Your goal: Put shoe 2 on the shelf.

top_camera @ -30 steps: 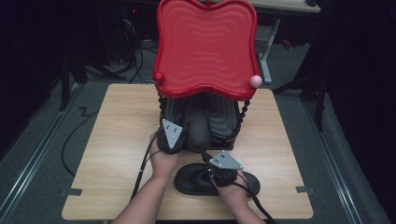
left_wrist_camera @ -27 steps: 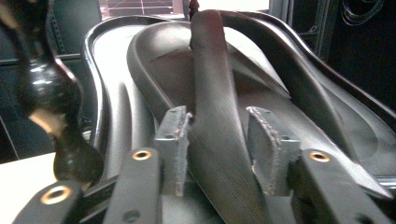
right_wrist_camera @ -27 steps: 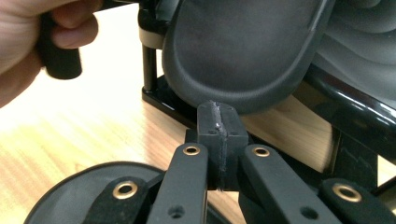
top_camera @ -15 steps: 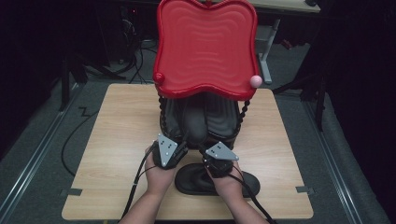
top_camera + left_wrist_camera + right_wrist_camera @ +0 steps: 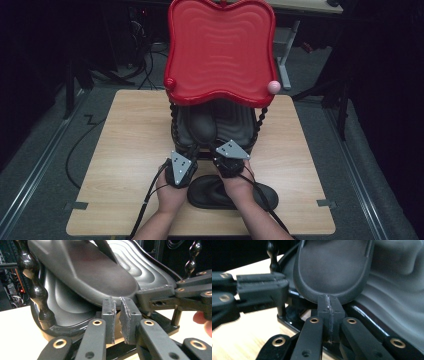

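A black sandal (image 5: 200,122) lies sole-up on the black lower tray (image 5: 240,120) of a small rack, under its red top tray (image 5: 220,50). A second black sandal (image 5: 210,192) lies on the table, partly under the right hand. My left gripper (image 5: 195,150) is at the tray's front edge. Its pads (image 5: 117,320) have just closed with nothing between them, just below the sandal's heel (image 5: 95,275). My right gripper (image 5: 214,148) is close beside it, pads (image 5: 328,307) pressed together and empty, right under the heel rim (image 5: 332,267).
The rack stands mid-table on a light wooden table (image 5: 130,150), with beaded black posts (image 5: 37,290) at its corners. A pink ball (image 5: 273,86) and a red ball (image 5: 170,83) cap the red tray's front corners. Cables trail from both grippers toward the near edge.
The left gripper has drawn back from the tray toward the near edge. The right gripper has moved forward from over the sandal on the table to the rack's front, beside the left.
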`<action>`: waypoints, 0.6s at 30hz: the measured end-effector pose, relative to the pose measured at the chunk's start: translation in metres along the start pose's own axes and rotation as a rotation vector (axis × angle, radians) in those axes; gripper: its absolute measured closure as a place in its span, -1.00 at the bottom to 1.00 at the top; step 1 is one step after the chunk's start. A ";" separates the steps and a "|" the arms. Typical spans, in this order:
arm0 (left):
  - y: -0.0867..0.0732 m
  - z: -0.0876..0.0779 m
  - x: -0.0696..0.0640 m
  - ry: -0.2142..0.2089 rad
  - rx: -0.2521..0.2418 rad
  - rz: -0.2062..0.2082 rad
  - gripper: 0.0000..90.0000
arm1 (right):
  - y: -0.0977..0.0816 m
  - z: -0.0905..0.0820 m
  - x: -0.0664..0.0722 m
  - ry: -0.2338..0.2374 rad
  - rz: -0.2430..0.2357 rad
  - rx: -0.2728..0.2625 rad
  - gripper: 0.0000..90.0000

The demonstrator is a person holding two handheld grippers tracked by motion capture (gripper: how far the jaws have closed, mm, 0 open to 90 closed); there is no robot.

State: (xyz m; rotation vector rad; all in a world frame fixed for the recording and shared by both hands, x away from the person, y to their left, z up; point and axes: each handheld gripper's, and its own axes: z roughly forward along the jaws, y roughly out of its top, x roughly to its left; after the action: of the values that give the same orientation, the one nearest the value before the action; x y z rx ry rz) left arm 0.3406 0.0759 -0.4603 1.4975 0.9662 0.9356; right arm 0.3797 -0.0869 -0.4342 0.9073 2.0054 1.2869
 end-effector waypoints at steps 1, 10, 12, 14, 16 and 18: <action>0.000 0.001 0.000 0.000 0.000 -0.002 0.82 | 0.002 0.002 0.000 -0.001 -0.002 0.000 1.00; -0.001 0.013 0.001 0.021 0.012 -0.007 0.83 | 0.009 -0.001 -0.005 0.005 0.014 -0.041 0.93; -0.002 0.016 0.003 0.025 0.011 -0.011 0.83 | 0.015 -0.006 -0.008 -0.007 0.015 -0.075 0.82; -0.002 0.016 0.003 0.026 0.010 -0.015 0.83 | 0.023 -0.004 -0.013 -0.031 0.014 -0.105 0.75; -0.002 0.015 0.001 0.026 0.001 -0.013 0.82 | 0.034 0.002 -0.019 -0.041 0.034 -0.134 0.63; 0.000 0.013 -0.001 0.015 -0.018 -0.009 0.80 | 0.044 0.012 -0.023 -0.062 0.039 -0.159 0.59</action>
State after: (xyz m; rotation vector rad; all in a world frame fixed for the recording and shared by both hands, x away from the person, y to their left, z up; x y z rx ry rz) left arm 0.3523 0.0705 -0.4619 1.4717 0.9716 0.9482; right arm 0.4131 -0.0852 -0.3950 0.9034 1.8177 1.4008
